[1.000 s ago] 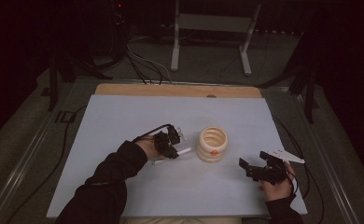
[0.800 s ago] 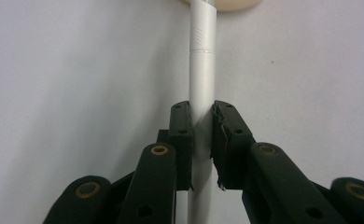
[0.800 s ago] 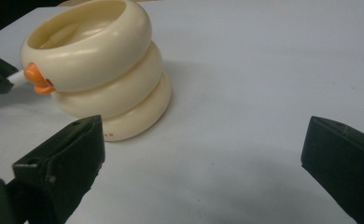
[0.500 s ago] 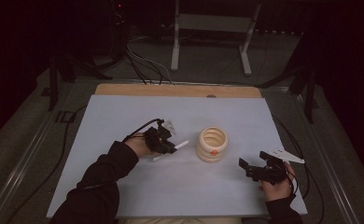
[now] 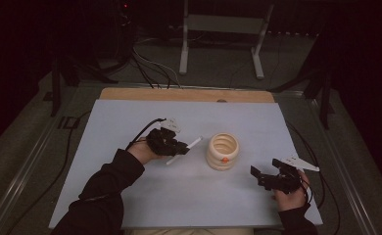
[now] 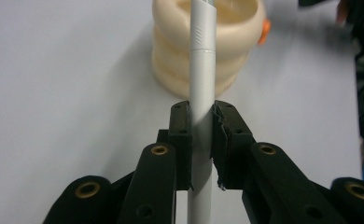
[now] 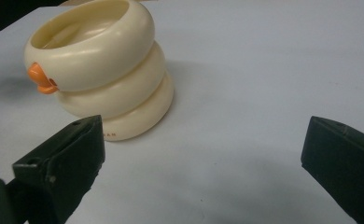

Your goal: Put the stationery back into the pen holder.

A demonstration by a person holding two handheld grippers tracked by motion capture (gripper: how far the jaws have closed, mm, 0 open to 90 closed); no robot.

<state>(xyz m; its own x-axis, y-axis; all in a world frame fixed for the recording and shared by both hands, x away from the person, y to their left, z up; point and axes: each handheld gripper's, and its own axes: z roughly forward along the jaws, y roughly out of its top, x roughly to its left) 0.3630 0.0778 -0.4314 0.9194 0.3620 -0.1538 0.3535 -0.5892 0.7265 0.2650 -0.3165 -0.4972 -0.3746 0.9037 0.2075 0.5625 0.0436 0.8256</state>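
Cream ringed cup point(image 5: 223, 151) beside white pen point(image 5: 184, 150) | left tongs point(image 5: 180, 147) clamp pen

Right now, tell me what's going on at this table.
A person works with a gripper in each hand. The left gripper is clamped on a white pen, its tip pointing toward the cream ringed cup in mid-table. The right gripper hangs open and empty beside the cup.

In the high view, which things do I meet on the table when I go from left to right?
Left gripper → white pen held in it → cream ringed cup → right gripper.
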